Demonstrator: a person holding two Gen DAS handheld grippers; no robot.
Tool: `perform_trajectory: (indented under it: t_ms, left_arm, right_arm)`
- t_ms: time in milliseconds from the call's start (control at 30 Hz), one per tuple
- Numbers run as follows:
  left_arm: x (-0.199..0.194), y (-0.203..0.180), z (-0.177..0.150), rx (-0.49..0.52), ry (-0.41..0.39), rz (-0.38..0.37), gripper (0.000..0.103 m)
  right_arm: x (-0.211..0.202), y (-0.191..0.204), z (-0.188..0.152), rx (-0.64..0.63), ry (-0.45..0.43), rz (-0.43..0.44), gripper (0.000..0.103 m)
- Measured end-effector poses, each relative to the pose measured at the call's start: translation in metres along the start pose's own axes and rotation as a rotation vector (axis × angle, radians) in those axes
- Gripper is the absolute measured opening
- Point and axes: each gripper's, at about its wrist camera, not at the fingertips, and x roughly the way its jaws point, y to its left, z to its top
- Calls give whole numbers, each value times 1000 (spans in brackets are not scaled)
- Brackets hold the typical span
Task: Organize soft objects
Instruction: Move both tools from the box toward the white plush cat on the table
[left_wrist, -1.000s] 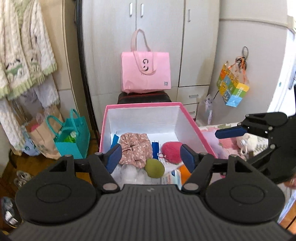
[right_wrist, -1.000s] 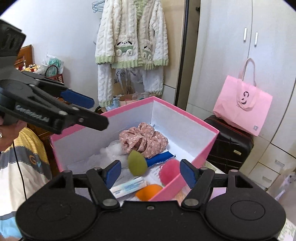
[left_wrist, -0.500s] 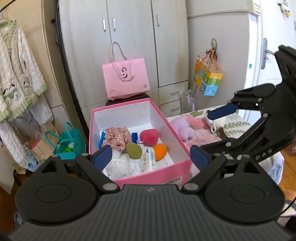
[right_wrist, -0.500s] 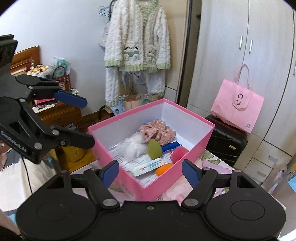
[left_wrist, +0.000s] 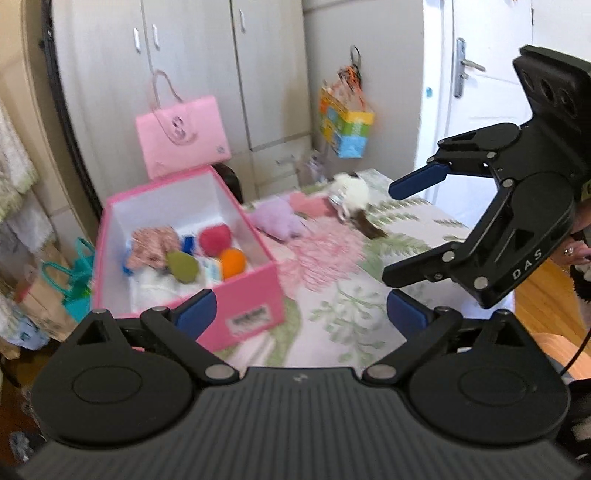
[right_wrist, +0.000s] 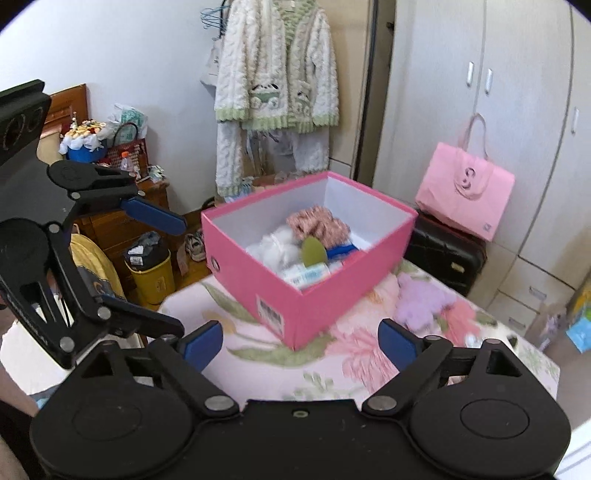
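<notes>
A pink box (left_wrist: 243, 295) (right_wrist: 306, 314) stands on a floral cloth. In it lie a pink scrunchie (left_wrist: 155, 240) (right_wrist: 317, 223), an olive sponge (left_wrist: 183, 266) (right_wrist: 314, 251), a red ball (left_wrist: 215, 238), an orange ball (left_wrist: 232, 260) and white fluff (right_wrist: 277, 245). A purple plush (left_wrist: 277, 219) (right_wrist: 419, 301) and a white plush (left_wrist: 351, 194) lie on the cloth beyond the box. My left gripper (left_wrist: 299, 314) is open and empty, held back from the box. My right gripper (right_wrist: 301, 343) is open and empty; it also shows in the left wrist view (left_wrist: 402, 229).
A pink tote bag (left_wrist: 183, 134) (right_wrist: 465, 190) sits on a black suitcase (right_wrist: 443, 254) before the wardrobe. A cardigan (right_wrist: 277, 92) hangs on the wall. A yellow bin (right_wrist: 151, 273) and a teal bag (left_wrist: 75, 284) stand on the floor. A door (left_wrist: 480, 92) is at right.
Both grippers have pulled back and up from the box, still open and empty. The box looks smaller and more of the floral cloth and the plush toys shows.
</notes>
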Motion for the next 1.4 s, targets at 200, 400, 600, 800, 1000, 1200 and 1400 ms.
perform_trajectory:
  t_ms: [200, 400, 600, 800, 1000, 1200, 1400]
  left_arm:
    - [29, -16, 10, 5, 89, -47, 100]
    - [60, -32, 29, -19, 135, -39, 100]
    - [85, -42, 48, -57, 55, -92, 100]
    - [123, -55, 59, -91, 38, -141, 100]
    - [160, -66, 68, -42, -14, -146, 100]
    - [205, -54, 78, -140, -42, -183, 99]
    - [241, -49, 88, -204, -75, -159, 98]
  right_arm:
    - [-13, -26, -35, 74, 40, -9, 95]
    - [-19, -50, -67, 98, 23, -71, 96]
    - [-14, -77, -89, 112, -32, -147, 96]
    - [-4, -104, -107, 113, -117, -182, 96]
    - [16, -137, -118, 91, -61, -214, 96]
    - [38, -156, -128, 31, -109, -280, 96]
    - [64, -179, -120, 19, -184, -252, 96]
